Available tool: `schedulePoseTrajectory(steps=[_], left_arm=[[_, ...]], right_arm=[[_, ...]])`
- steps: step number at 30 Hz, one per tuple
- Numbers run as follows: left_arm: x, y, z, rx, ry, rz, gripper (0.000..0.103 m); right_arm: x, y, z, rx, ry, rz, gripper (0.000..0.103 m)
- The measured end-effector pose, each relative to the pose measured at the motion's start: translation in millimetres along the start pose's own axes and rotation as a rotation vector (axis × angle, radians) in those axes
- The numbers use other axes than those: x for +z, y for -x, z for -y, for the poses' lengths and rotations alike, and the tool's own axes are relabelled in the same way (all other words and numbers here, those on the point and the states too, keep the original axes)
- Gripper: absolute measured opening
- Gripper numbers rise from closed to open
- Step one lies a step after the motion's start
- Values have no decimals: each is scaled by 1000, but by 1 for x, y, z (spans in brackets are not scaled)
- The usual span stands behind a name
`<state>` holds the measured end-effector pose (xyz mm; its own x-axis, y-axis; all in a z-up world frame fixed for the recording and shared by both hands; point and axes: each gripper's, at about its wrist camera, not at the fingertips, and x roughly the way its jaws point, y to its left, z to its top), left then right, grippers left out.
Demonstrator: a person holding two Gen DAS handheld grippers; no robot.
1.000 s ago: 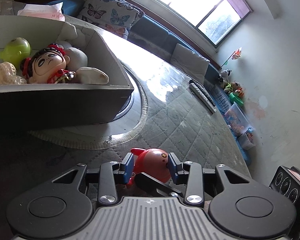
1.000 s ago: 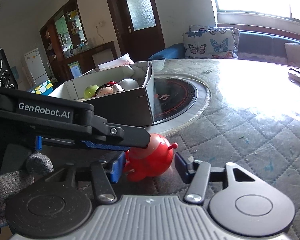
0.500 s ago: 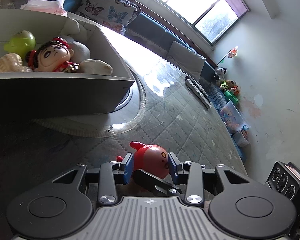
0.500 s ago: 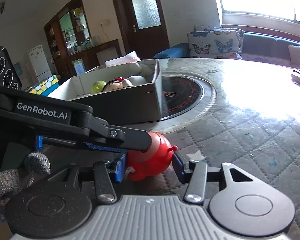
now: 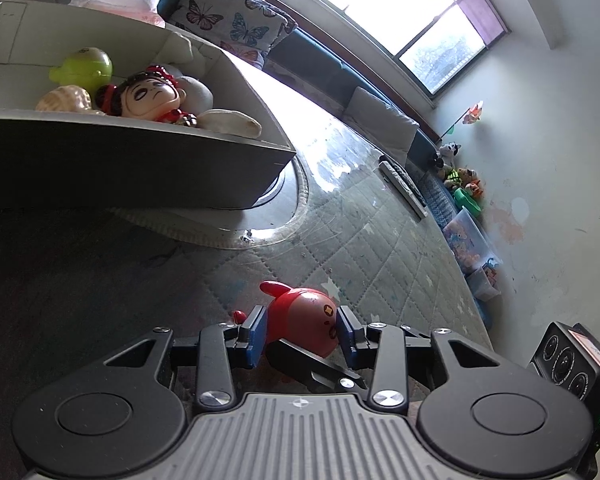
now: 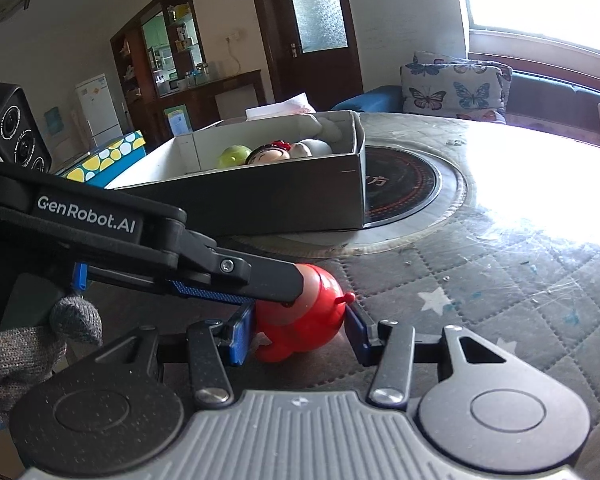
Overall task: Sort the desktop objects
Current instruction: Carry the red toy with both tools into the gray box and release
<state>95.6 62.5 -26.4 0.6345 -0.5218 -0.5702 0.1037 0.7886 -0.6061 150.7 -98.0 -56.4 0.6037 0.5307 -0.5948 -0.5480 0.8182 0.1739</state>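
Quilted table (image 5: 380,264) in a bright sitting room, window and butterfly cushion (image 5: 236,24) behind; cardboard box (image 5: 148,168) of toys on the inset round plate. Left gripper (image 5: 300,330) clamped on the red toy (image 5: 308,320) just above the cloth; right gripper (image 6: 296,332) around the same toy (image 6: 300,320), left pad touching, right pad just clear. Remote (image 5: 402,188) by the far edge seen from the left only; cabinet and fridge (image 6: 96,108) from the right only; bare cloth between toy and box.

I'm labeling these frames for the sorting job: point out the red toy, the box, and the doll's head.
red toy (image 5: 304,316), left wrist view, on its rounded body.
box (image 6: 284,196), right wrist view, on its dark outer wall.
doll's head (image 5: 150,98), left wrist view, on its face.
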Motion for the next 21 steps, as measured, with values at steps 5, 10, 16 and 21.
schedulePoseTrajectory(steps=[5,10,16,21], left_arm=[[-3,5,-1,1,-13,13,40],[0,19,-3,-5,-2,48,40],[11,39,-5,-8,-3,111,40],[28,53,-9,-9,-4,175,40]], right_arm=[[1,0,-5,4,16,-4,49],[9,1,-13,14,52,10,49],[28,1,-24,32,104,44,49],[53,-5,-33,52,131,89,49]])
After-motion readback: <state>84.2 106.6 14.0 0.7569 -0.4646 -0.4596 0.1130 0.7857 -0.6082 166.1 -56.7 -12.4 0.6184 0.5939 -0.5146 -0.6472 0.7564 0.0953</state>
